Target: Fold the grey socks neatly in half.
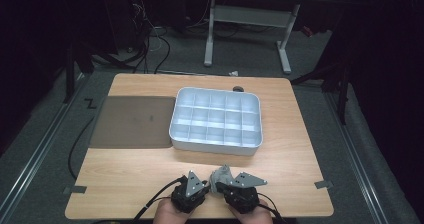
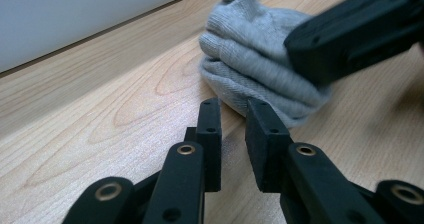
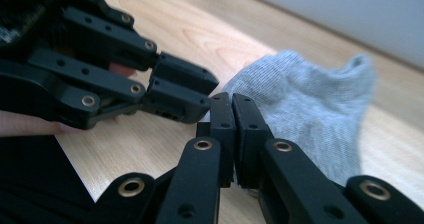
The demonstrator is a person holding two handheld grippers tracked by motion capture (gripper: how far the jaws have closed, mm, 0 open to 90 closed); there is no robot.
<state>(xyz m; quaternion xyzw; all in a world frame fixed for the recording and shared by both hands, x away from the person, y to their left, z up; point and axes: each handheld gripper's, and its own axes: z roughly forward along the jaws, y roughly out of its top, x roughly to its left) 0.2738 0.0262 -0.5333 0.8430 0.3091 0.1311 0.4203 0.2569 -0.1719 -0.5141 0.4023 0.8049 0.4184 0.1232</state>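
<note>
A grey sock (image 2: 260,64), bunched on the table (image 1: 130,174) near the front edge and just in front of the white tray (image 1: 216,118), is pinched at one edge by the right gripper (image 3: 232,109), whose jaws are pressed together on a fold of the fabric. The left gripper (image 2: 232,111) stands just beside the sock, jaws parted by a narrow gap and holding nothing. The step in hand appears to be securing the sock; the next move likely calls for the left gripper to take a second hold before lifting toward a tray compartment.
</note>
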